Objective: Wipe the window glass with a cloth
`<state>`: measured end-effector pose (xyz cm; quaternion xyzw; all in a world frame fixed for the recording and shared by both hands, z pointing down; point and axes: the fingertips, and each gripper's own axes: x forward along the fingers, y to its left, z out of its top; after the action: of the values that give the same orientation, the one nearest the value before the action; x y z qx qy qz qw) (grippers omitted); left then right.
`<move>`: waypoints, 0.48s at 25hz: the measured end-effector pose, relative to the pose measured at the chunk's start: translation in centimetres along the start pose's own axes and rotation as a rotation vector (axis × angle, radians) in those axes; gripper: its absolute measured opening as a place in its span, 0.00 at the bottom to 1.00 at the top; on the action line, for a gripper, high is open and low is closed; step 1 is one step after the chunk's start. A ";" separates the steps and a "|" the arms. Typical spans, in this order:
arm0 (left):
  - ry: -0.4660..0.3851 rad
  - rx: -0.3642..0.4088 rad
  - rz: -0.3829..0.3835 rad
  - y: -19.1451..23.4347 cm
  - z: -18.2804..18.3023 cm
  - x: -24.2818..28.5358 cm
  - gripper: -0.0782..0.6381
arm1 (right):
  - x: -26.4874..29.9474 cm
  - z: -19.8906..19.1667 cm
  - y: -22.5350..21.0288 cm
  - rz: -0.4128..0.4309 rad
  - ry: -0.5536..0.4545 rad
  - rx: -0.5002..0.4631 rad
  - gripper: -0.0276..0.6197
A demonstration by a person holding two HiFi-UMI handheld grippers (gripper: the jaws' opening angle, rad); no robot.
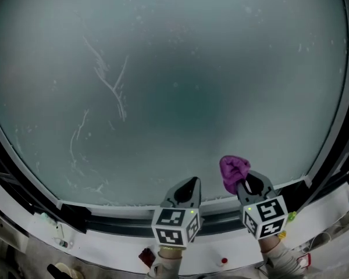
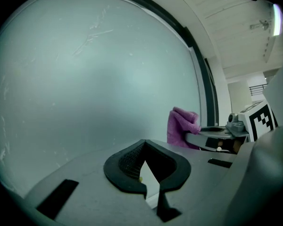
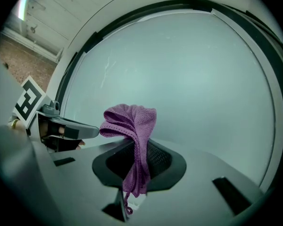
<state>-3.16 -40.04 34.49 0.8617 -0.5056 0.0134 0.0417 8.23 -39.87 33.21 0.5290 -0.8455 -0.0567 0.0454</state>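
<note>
A large, frosted grey-green window glass (image 1: 180,68) fills the view, with thin white streaks (image 1: 111,83) across its left half. The right claw (image 1: 248,183) pinches a crumpled purple terry cloth (image 1: 233,171), held up near the pane's lower right edge. Just beside it, the left claw (image 1: 189,183) is pressed together with nothing in it.

Left-hand item: the left tool (image 1: 188,188) was held low at centre and pointed forward at a slight tilt, its jaws together with nothing between them and its marker cube (image 1: 175,226) at the rear. Right-hand item: the right tool (image 1: 248,183) stood just beside it, about level and not touching, jaws closed on a purple cloth (image 1: 234,170) that bunched above the tips and hung down between the pads. Of both wrists, only pale cuffs (image 1: 277,253) showed at the lower edge.
</note>
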 end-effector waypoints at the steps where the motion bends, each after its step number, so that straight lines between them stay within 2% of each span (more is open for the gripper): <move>1: 0.001 -0.001 0.008 0.1 -0.2 -0.5 0.11 | -0.1 -0.1 0.7 0.015 0.000 0.001 0.12; 7: -0.001 0.001 0.052 0.5 -1.4 -3.4 0.11 | -1.6 -0.8 4.5 0.118 0.019 0.010 0.12; 10: -0.007 0.002 0.062 0.5 -1.7 -4.6 0.11 | -2.6 -0.9 5.8 0.149 0.033 -0.016 0.12; 12: -0.005 0.002 0.068 0.4 -2.1 -5.4 0.11 | -3.2 -1.0 6.4 0.159 0.036 0.013 0.12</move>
<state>-6.09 -35.34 36.23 0.8439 -0.5349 0.0131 0.0390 4.02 -34.27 35.06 0.4615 -0.8842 -0.0381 0.0615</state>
